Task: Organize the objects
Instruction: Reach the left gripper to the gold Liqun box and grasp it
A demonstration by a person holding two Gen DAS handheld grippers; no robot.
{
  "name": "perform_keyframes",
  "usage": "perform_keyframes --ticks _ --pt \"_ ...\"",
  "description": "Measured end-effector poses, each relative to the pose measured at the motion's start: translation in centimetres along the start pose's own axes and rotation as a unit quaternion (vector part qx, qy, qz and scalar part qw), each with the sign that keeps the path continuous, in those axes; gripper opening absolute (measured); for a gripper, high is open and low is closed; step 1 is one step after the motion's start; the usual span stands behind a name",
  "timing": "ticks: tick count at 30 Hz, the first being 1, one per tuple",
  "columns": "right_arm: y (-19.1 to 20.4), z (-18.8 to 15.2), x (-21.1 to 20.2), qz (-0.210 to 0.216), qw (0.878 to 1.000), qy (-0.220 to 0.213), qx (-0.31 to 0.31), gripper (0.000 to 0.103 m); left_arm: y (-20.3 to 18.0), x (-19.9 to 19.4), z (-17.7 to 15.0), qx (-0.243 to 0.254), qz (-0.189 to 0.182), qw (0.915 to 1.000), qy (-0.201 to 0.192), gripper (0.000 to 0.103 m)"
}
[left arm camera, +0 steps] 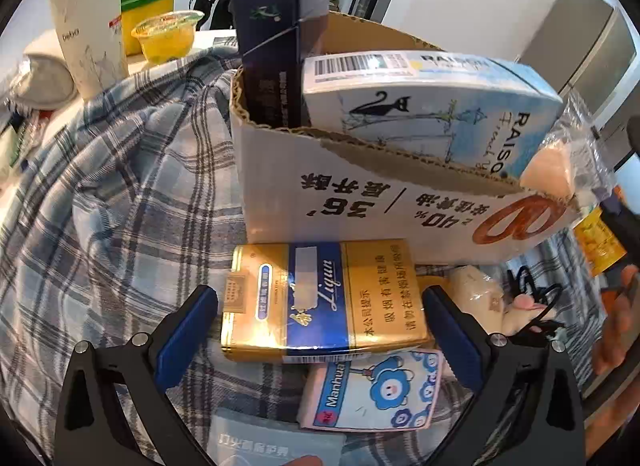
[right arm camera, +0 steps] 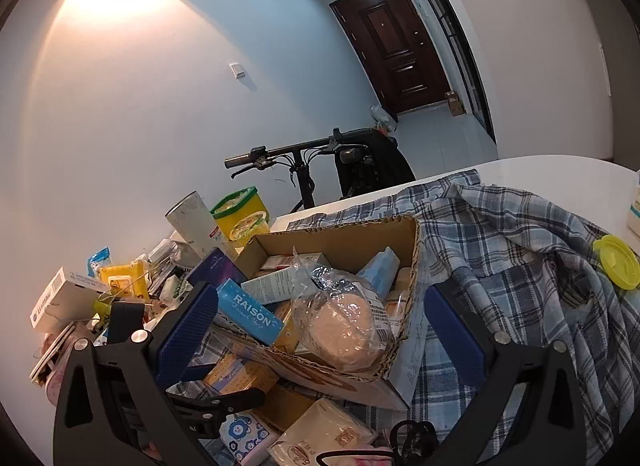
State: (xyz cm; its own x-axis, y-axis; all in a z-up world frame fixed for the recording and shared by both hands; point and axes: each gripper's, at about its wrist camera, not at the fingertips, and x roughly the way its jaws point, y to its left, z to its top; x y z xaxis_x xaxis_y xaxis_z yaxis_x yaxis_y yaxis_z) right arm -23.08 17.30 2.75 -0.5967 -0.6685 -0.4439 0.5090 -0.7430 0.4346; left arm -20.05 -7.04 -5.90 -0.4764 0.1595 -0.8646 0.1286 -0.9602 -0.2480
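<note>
- The left gripper hangs low over a gold-and-blue cigarette pack, its blue-padded fingers spread wide on either side of the pack; whether the pads touch it cannot be told.
- The pack lies flat on a blue plaid cloth, just in front of a cardboard box with printed lettering on its near wall.
- Near the pack, partly under its edge, sits a tissue packet printed with blue cartoon clouds.
- Standing in the box are a dark purple carton at the far left and a light blue RAISON carton leaning across the opening; a bun in clear wrap rests on the box's right corner.
- The right gripper hovers above the near side of the same box, fingers wide apart and holding nothing.
- From the right wrist view the wrapped bun fills the box's near corner, with the RAISON carton just to its left.
- On the far left of the white worktop stand a yellow tub with a green lid and a white cup; a yellow lid lies at right on the cloth.
- A bicycle stands beyond the worktop.
</note>
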Motion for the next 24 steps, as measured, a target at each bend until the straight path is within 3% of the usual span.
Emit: perform_keyframes --ticks 2,5,8,14,24 --pt "0.1 0.0 -0.1 -0.003 1.000 -0.001 -0.004 0.103 0.3 0.1 0.0 -0.014 -0.005 0.9999 0.006 0.103" --pt "0.1 0.0 0.0 -0.005 1.000 0.001 -0.006 0.103 0.7 0.1 0.1 -0.027 -0.011 0.9995 0.008 0.092" --pt "0.2 -0.1 -0.1 -0.008 1.000 0.000 -0.010 0.103 0.6 -0.2 0.0 -0.025 -0.011 0.9996 0.004 0.090" --pt "0.4 0.1 -0.5 -0.013 1.000 -0.007 -0.016 0.103 -0.3 -1.9 0.0 -0.009 -0.003 0.9997 -0.022 0.090" --pt "-1.2 1.1 -2.5 -0.013 0.999 -0.037 0.014 0.103 -1.3 -4.6 0.5 0.028 -0.042 0.9977 -0.046 0.090"
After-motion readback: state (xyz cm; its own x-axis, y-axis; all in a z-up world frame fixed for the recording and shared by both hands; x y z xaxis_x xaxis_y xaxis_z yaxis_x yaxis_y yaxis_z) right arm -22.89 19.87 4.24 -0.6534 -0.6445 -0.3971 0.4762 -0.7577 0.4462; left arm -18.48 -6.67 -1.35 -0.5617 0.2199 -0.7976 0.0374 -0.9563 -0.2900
